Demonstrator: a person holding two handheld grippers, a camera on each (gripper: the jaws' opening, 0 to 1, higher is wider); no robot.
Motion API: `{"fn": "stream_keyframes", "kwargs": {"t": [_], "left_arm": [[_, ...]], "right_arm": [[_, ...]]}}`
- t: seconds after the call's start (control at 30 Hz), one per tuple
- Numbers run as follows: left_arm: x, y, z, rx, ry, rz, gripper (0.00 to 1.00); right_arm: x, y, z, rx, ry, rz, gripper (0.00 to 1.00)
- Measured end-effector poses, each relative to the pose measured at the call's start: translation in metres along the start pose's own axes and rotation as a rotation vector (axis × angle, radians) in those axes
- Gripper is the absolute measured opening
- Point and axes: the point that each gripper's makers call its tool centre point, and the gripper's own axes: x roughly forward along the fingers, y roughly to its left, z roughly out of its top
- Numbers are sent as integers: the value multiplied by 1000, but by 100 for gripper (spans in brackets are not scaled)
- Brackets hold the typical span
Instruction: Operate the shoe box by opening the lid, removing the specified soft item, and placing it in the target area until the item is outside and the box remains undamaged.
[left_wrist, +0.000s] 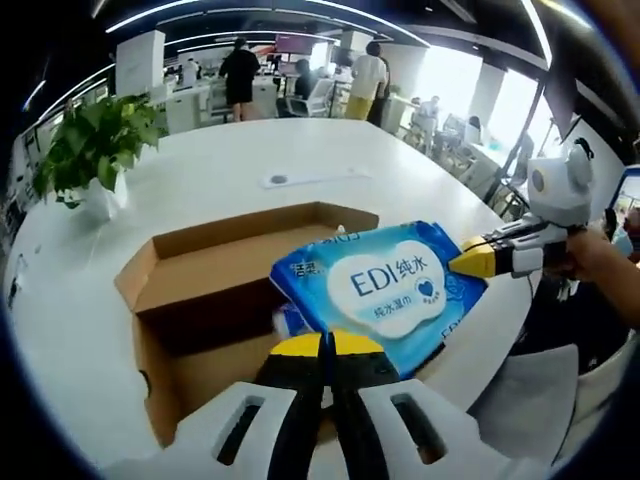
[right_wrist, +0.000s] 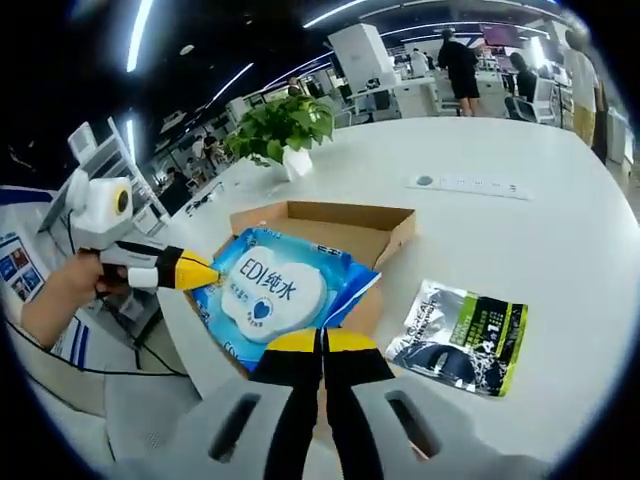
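A blue wet-wipes pack (left_wrist: 385, 285) with a white "EDI" label hangs over the open cardboard shoe box (left_wrist: 215, 235). My left gripper (left_wrist: 325, 345) is shut on the pack's near edge in the left gripper view. My right gripper (left_wrist: 470, 260) comes in from the right and pinches the pack's far corner with its yellow tips. In the right gripper view the same pack (right_wrist: 265, 290) is above the box (right_wrist: 330, 212). There my right gripper (right_wrist: 322, 342) is shut on its near edge, and the left gripper (right_wrist: 195, 270) holds the opposite side. I see no lid over the box.
The box stands near the edge of a white round table (left_wrist: 300, 150). A potted plant (left_wrist: 95, 150) and a power strip (left_wrist: 300, 180) sit farther back. A black-and-green pouch (right_wrist: 460, 335) lies beside the box. People stand in the office behind.
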Motion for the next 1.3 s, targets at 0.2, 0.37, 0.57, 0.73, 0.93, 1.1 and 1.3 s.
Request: {"fn": "stream_keyframes", "kwargs": {"t": [0.2,0.37,0.57,0.73,0.93,1.1,1.3], "left_arm": [[10,-13,3,7,2,-21,0],[19,-31,8,19,-2,-44,0],[33,-49,15,45,-3,-71,0],[42,-60,20,49,-5,-87,0],[50,-72,24,44,-14,-95,0],[57,-83,27,46,-20,-100,0],[65,-93,30,53,-19,-108,0]], "right_arm": [[-12,-14,-3,19,4,-18,0],[-26,-30,-5,28,10,-45,0],[-39,-50,-7,29,21,-72,0],[-47,-61,-8,30,28,-84,0],[-53,-77,-8,37,37,-92,0],[-58,-89,-9,30,50,-101,0],[-63,-100,-11,29,61,-108,0]]}}
